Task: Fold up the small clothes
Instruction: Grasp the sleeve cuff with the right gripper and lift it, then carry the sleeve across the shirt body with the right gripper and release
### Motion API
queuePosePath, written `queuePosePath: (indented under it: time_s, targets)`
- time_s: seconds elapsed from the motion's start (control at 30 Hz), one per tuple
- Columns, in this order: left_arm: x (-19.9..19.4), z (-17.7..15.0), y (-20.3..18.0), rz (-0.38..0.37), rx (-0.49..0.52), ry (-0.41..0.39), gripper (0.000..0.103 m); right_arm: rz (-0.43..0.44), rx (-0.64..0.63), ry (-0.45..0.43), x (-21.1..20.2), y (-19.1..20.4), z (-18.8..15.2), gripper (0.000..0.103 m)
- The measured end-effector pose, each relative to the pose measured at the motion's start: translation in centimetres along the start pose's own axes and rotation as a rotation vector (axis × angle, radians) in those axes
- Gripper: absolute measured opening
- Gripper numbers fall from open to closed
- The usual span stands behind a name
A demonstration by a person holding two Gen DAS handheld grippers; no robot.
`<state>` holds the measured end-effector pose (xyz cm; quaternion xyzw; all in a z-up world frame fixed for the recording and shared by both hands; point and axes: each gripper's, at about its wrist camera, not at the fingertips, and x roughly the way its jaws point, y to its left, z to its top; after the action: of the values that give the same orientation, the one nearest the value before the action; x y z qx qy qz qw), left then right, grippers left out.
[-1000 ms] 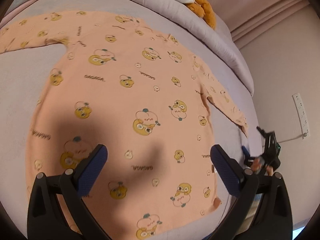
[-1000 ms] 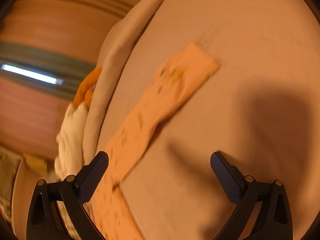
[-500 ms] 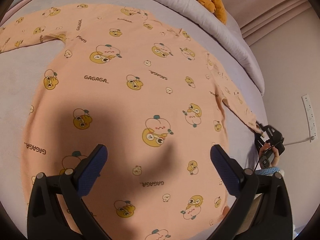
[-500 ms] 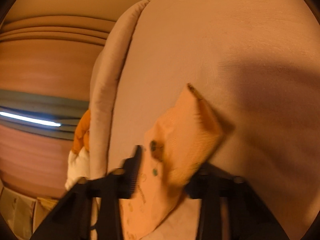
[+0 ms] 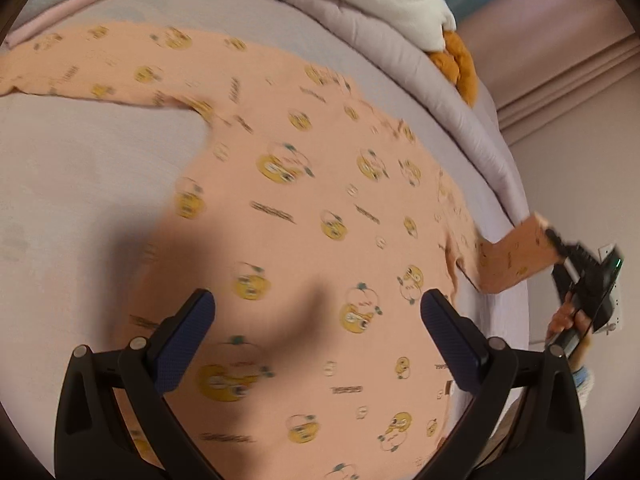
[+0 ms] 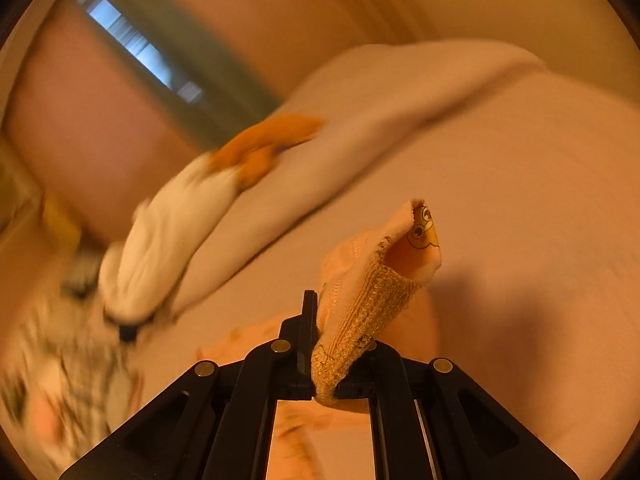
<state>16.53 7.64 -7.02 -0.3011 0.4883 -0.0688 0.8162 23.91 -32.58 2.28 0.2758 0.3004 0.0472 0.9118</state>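
Observation:
A peach long-sleeved shirt [image 5: 300,208] printed with yellow cartoon faces lies flat on the grey bed sheet [image 5: 80,184], one sleeve stretched out to the far left. My left gripper [image 5: 316,316] hovers open above the shirt's lower body, with nothing between its blue pads. At the right edge of the bed, my right gripper [image 5: 560,248] holds the other sleeve's cuff [image 5: 516,256] lifted off the bed. In the right wrist view the jaws of the right gripper [image 6: 336,328] are closing, pinched on the ribbed cuff [image 6: 372,292], which sticks up past the fingertips.
A rolled grey quilt [image 5: 400,52] runs along the far side of the bed, with a white and orange plush toy [image 5: 456,64] on it. Folded pink cloth [image 5: 80,4] lies at the top left. A hand [image 5: 568,316] grips the right gripper's handle near a wall socket [image 5: 612,252].
The right gripper closed on the sleeve cuff and lifted it off the bed, rolling as it rose. The left gripper slid across the shirt and stayed open.

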Motion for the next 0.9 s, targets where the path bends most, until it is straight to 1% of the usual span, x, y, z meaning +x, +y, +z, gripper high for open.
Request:
queuePosePath:
  time_s: [0.03,0.1,0.13,0.17,0.23,0.33,0.4,0.47,0.53,0.57,0.63,0.67,0.7,0.73,0.77,0.8,0.87,0.9]
  targets:
    - [-0.7,0.2,0.6,0.003,-0.003,-0.012,0.103,0.015,-0.051,0.020,1.0,2.6,0.1,0.007]
    - [-1.7,0.5,1.9,0.013,-0.014,-0.031,0.103,0.030,-0.157,0.050,2.7,7.8,-0.8,0.007]
    - [-2.3,0.6,2.6,0.015,-0.021,-0.041,0.103,0.033,-0.196,0.058,3.7,9.5,-0.9,0.007]
    - [-2.8,0.7,3.3,0.014,-0.028,-0.049,0.103,0.038,-0.252,0.066,4.6,12.1,-1.7,0.007]
    - [-3.7,1.2,4.8,0.011,-0.046,-0.064,0.103,0.045,-0.343,0.078,6.6,16.2,-3.4,0.007]
    - [-4.7,1.9,6.8,0.011,-0.078,-0.090,0.103,0.074,-0.459,0.108,9.2,21.3,-6.7,0.007]
    - [-5.5,2.1,8.1,0.018,-0.100,-0.106,0.103,0.060,-0.560,0.119,10.4,23.9,-10.0,0.007]
    - [-6.1,2.3,9.3,0.030,-0.117,-0.115,0.103,0.064,-0.644,0.162,12.7,26.2,-13.2,0.007]
    - [-6.4,2.3,10.2,0.041,-0.128,-0.115,0.103,0.040,-0.715,0.192,14.4,27.6,-15.7,0.007]
    - [-6.5,2.4,10.6,0.043,-0.132,-0.113,0.103,0.025,-0.742,0.212,15.1,27.6,-16.7,0.007]
    - [-6.4,2.6,11.2,0.048,-0.144,-0.108,0.103,-0.026,-0.800,0.271,17.4,28.0,-18.9,0.008]
    - [-6.3,2.9,11.4,0.046,-0.150,-0.106,0.103,-0.047,-0.822,0.301,18.1,28.2,-19.7,0.011]
    - [-6.2,2.9,11.7,0.041,-0.156,-0.103,0.103,-0.069,-0.845,0.328,18.9,28.2,-20.5,0.019]
    - [-6.2,3.0,11.9,0.036,-0.162,-0.102,0.103,-0.080,-0.865,0.355,19.5,28.1,-21.2,0.034]
    - [-6.1,3.2,12.0,0.029,-0.165,-0.102,0.103,-0.067,-0.871,0.381,19.7,28.0,-21.6,0.042]
    - [-6.1,3.3,12.0,0.021,-0.166,-0.102,0.103,-0.031,-0.865,0.407,19.5,28.0,-21.7,0.050]
    - [-6.1,3.7,11.8,-0.001,-0.167,-0.107,0.103,0.068,-0.835,0.439,18.1,28.0,-21.1,0.051]
    - [-6.1,4.0,11.7,-0.019,-0.166,-0.112,0.103,0.144,-0.807,0.459,17.0,27.8,-20.2,0.051]
